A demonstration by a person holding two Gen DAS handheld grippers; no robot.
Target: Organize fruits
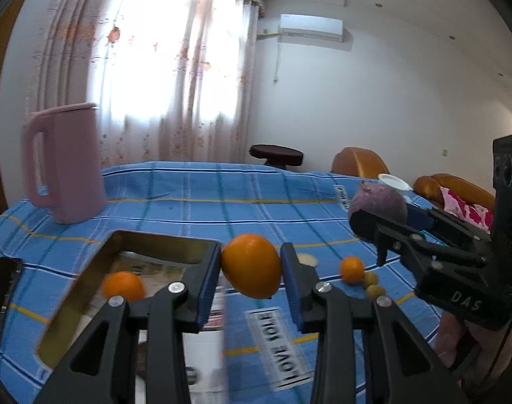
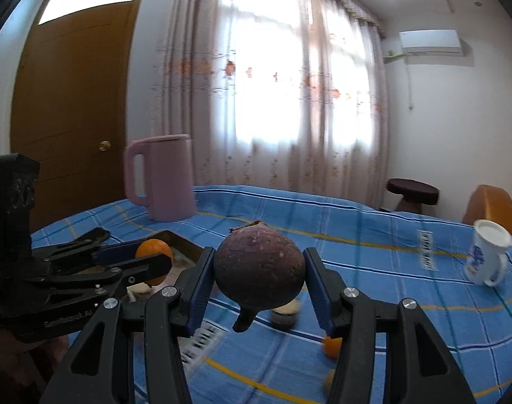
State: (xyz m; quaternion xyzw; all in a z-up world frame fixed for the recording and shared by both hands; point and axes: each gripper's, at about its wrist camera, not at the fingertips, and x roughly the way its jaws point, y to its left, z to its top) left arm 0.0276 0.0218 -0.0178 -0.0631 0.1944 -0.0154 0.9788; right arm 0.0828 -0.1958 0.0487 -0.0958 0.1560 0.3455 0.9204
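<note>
Fruits fill both my grippers: my left gripper (image 1: 251,266) clamps an orange (image 1: 251,266). My right gripper (image 2: 259,269) clamps a purple mangosteen (image 2: 259,266) above the blue tablecloth (image 2: 374,269), near the tray (image 1: 87,276).

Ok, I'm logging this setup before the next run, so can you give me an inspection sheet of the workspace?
Surface: blue plaid tablecloth, wrinkled.
Job's things: gold rectangular tray holding one round orange; small orange and two small yellowish fruits loose on the cloth.
Clutter: pink plastic jug, black phone, white mug with blue print.
Grippers: left gripper shut on an oval orange fruit; right gripper shut on a round dark purple fruit.
Cables: nothing seen on the table.
Surroundings: curtained window, brown door, dark round stool.
</note>
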